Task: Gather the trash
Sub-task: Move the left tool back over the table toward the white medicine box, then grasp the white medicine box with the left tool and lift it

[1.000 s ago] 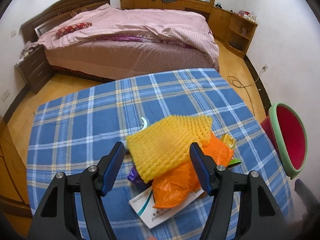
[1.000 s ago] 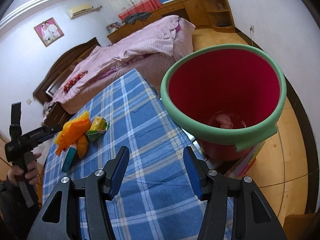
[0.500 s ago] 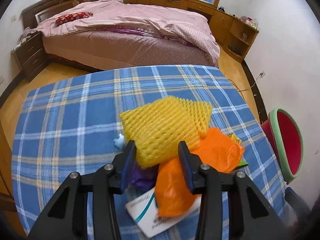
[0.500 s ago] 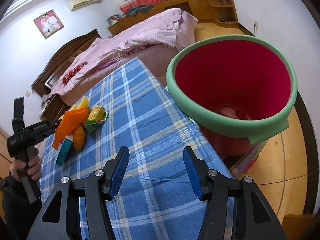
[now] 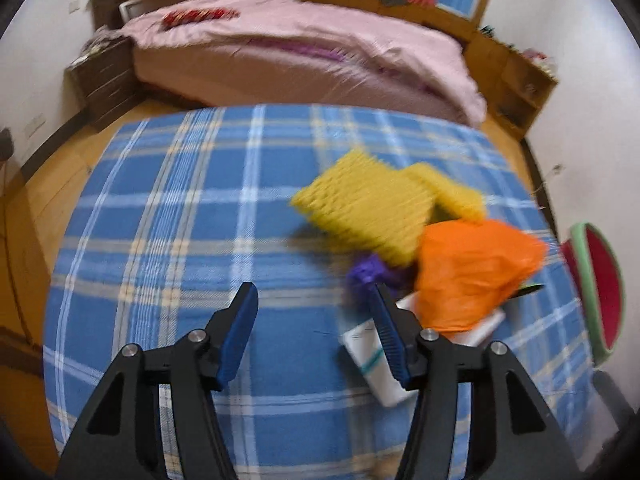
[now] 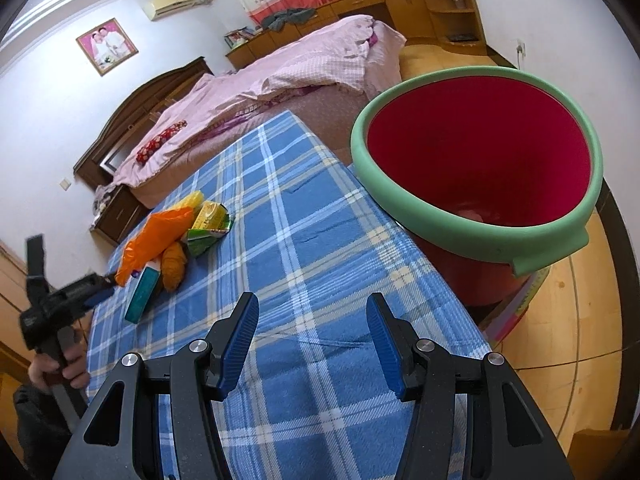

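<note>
Trash sits heaped right of my left gripper (image 5: 314, 330), whose empty jaws are opening: yellow foam net (image 5: 366, 210), orange bag (image 5: 476, 268), white box (image 5: 370, 352). I'd swing right and straddle one piece before squeezing. Right gripper (image 6: 312, 328) hangs parted and empty over the plaid cloth (image 6: 304, 240), bin (image 6: 476, 168) just beside the table.

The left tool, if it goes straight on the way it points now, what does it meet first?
Probably bare blue plaid tablecloth. The left tool is opening with nothing between its jaws, and the trash pile lies right of its line, though blur leaves depth unclear.
</note>
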`<move>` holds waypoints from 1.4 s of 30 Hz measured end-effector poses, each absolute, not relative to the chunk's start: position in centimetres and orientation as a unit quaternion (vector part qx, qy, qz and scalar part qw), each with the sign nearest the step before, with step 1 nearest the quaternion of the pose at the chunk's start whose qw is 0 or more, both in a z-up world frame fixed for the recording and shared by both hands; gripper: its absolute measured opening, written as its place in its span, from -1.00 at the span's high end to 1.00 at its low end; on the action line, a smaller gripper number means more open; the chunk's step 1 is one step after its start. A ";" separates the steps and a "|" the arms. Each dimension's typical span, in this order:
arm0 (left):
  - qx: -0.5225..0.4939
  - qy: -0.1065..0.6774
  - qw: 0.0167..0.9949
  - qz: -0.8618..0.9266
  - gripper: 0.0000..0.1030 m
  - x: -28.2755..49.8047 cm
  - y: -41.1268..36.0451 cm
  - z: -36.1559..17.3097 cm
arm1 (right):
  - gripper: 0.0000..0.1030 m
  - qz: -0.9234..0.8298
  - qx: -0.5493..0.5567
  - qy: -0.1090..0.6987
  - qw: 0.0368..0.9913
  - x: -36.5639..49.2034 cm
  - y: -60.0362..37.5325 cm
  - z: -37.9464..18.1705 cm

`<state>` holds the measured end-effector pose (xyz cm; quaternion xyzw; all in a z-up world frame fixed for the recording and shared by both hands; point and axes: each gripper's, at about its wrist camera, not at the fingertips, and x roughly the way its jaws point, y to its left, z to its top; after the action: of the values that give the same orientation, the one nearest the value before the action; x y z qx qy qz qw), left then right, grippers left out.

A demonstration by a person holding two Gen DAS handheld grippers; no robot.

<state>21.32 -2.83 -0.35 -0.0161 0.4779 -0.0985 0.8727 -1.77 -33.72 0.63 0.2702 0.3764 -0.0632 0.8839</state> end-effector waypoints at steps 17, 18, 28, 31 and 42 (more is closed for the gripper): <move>0.028 0.499 0.861 -0.092 -0.15 17.5 -5.1 -2.2 | -0.12 -0.058 0.275 0.365 0.888 -3.2 -33.7 0.7; 0.025 0.499 0.861 -0.093 -0.15 17.3 -5.1 -2.0 | -0.12 -0.058 0.275 0.365 0.888 -3.3 -33.7 0.7; -0.020 0.486 0.859 -0.158 -0.45 13.5 -6.5 0.7 | -0.12 -0.064 0.281 0.367 0.885 -3.6 -34.0 0.2; -0.028 0.482 0.856 -0.184 -0.45 12.7 -7.8 1.5 | -0.12 -0.061 0.279 0.369 0.884 -3.6 -33.9 0.1; -0.006 0.509 0.839 -0.191 -0.45 14.4 -12.0 -1.7 | -0.12 -0.060 0.286 0.368 0.883 -4.0 -34.1 -0.2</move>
<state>14.39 -11.95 -1.71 -0.0064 0.5089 -0.1907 0.8394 -3.98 -34.13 -0.23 0.2858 0.3675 -0.0602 0.8829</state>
